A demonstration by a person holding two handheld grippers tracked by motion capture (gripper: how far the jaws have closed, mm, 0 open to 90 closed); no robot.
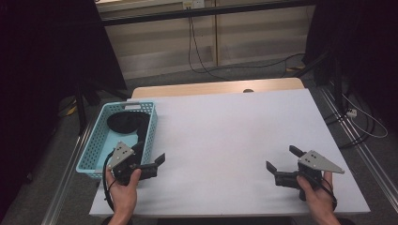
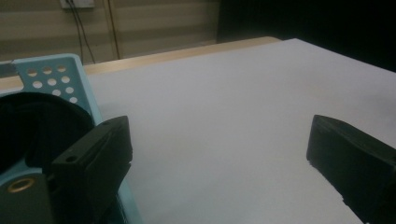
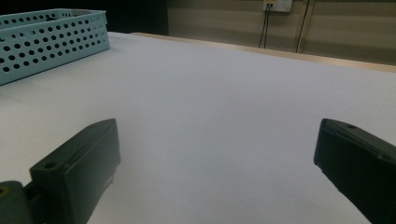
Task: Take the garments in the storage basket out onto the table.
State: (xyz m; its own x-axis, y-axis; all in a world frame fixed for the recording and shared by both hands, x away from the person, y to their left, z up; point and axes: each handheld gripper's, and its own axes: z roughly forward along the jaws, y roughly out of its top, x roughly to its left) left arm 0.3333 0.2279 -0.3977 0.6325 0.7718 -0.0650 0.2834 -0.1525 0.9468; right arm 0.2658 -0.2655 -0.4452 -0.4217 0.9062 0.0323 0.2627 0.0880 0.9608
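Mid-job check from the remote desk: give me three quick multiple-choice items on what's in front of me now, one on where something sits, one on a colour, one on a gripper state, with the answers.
1. Where on the table does the basket sit?
A. left side
B. right side
C. centre

2. What colour is the basket?
A. red
B. light blue
C. yellow

3. How do the jaws of the left gripper and right gripper stand?
A. both shut
B. left gripper shut on the basket rim
C. both open

Answers:
1. A, since the high view shows it along the table's left edge, by the left gripper.
2. B, its perforated walls are light blue in all views.
3. C, each gripper view shows wide bare table between its jaws.
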